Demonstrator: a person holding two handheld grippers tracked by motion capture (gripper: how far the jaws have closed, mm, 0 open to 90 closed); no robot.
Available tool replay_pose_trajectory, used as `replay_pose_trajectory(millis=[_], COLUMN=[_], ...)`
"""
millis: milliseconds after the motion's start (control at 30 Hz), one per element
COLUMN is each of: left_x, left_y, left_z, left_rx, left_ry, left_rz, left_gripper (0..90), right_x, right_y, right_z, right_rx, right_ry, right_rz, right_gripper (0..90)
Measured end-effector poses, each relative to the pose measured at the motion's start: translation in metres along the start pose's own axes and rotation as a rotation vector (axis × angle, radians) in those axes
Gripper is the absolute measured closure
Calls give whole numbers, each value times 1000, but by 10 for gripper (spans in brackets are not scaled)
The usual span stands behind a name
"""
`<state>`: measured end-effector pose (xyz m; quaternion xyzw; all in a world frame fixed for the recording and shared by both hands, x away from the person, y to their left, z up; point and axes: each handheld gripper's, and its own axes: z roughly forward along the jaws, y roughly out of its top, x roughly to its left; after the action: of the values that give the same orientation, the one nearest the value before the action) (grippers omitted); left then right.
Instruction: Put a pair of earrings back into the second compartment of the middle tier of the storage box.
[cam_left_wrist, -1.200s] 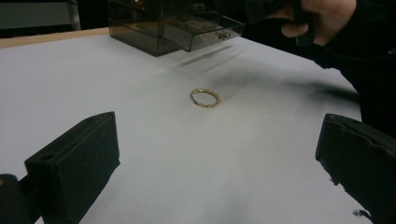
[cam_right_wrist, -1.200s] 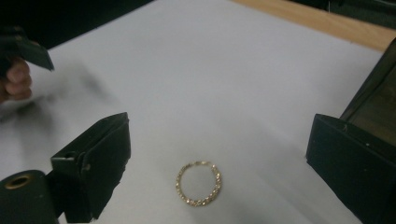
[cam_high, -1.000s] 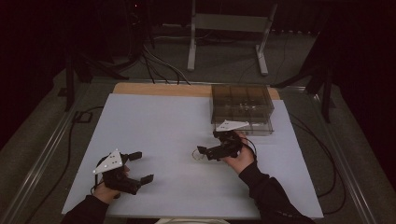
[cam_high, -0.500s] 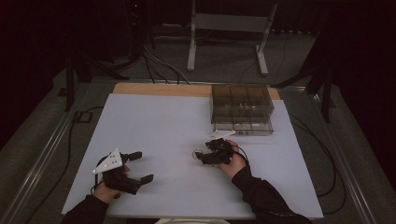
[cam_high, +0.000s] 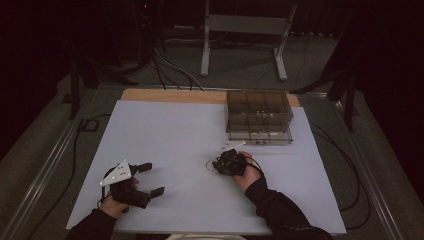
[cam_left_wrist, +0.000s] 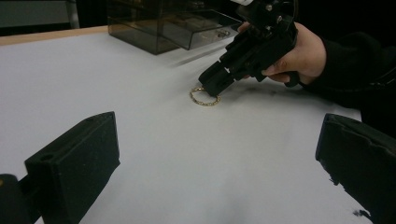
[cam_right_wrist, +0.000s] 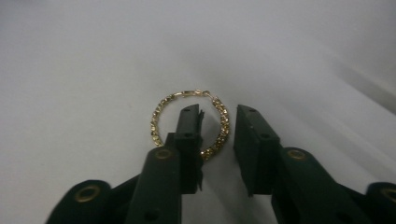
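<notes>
A small gold chain-link ring (cam_right_wrist: 159, 116) lies flat on the white table (cam_high: 165, 130), a little right of its middle (cam_high: 210, 165). My right gripper (cam_right_wrist: 218, 114) is down at the ring with its jaws slightly apart. One jaw stands inside the ring and the other outside, so the ring's right side lies in the gap between them. From the left gripper view the same gripper (cam_left_wrist: 212, 84) points its tip at the ring (cam_left_wrist: 204, 97). My left gripper (cam_high: 151, 179) rests near the front left of the table, wide open and holding nothing.
A smoky clear compartment box (cam_high: 258, 117) stands at the back right of the table, just beyond the right hand, its front (cam_left_wrist: 163, 23) low and close to the ring. Cables trail off both sides. A metal stand (cam_high: 245, 30) is on the floor behind.
The right gripper has come away from the box front, slightly toward the person, and lowered its jaws over the ring's edge. The left gripper has stayed put.
</notes>
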<state>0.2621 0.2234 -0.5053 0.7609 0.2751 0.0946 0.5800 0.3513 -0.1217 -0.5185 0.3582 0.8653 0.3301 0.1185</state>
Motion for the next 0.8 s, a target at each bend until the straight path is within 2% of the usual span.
replay_pose_trajectory(millis=[33, 167, 567, 800], left_x=[0, 0, -1, -1], left_y=[0, 0, 0, 0], left_z=[0, 0, 0, 0], left_rx=[-1, 0, 1, 0], left_ry=[0, -2, -3, -3], left_rz=[3, -1, 4, 4], left_gripper=[5, 5, 5, 5], right_x=[1, 2, 4, 3], right_y=[0, 2, 1, 5], right_z=[0, 0, -2, -13], right_rx=[6, 16, -11, -34], right_ry=[-10, -6, -19, -2], right_rz=[-5, -9, -10, -5], right_gripper=[786, 857, 873, 873])
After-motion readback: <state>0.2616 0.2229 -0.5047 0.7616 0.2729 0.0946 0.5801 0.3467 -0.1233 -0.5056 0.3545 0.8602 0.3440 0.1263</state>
